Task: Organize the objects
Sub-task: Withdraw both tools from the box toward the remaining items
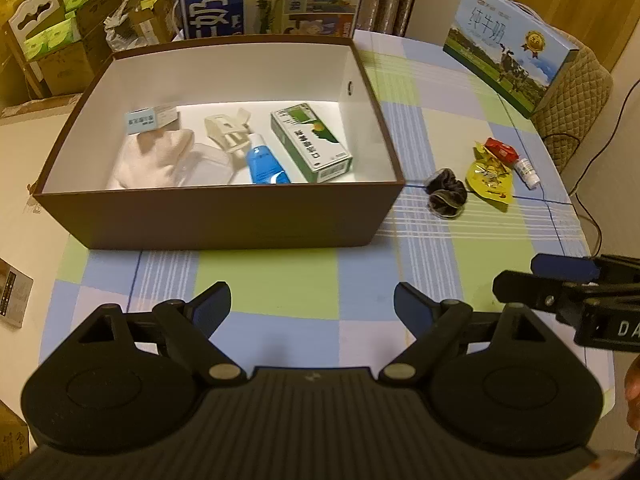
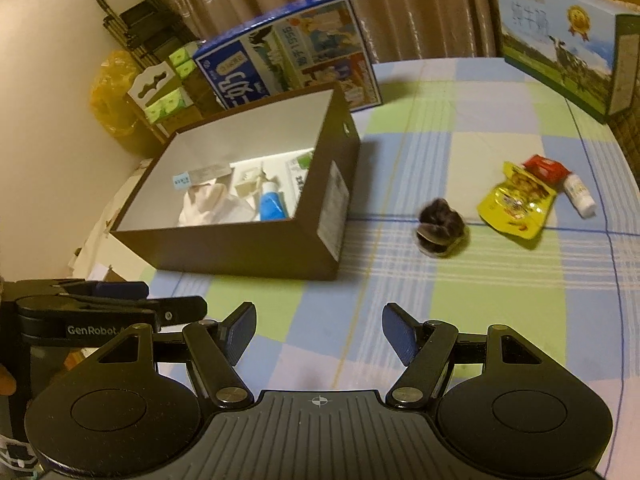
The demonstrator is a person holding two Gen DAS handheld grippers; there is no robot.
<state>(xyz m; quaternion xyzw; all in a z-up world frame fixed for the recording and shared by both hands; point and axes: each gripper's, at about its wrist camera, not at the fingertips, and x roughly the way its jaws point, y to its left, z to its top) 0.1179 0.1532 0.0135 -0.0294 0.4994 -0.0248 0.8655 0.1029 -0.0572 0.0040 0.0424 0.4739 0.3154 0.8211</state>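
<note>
Label (image 2: 335, 196) on the box (image 2: 248, 248) shows only from the right wrist.

Beige curtains (image 2: 420, 8) hang behind the checked tablecloth (image 2: 460, 288), with stacked cardboard cartons (image 1: 76, 52) beside a cream wall (image 2: 52, 92).

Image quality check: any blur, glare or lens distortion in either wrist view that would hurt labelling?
Left wrist view: warm dim light, fisheye bending of the brown box, bright glare on its floor, contents readable. Right wrist view: the dark scrunchie is smeared by blur, the yellow pouch soft, corners vignetted.
</note>
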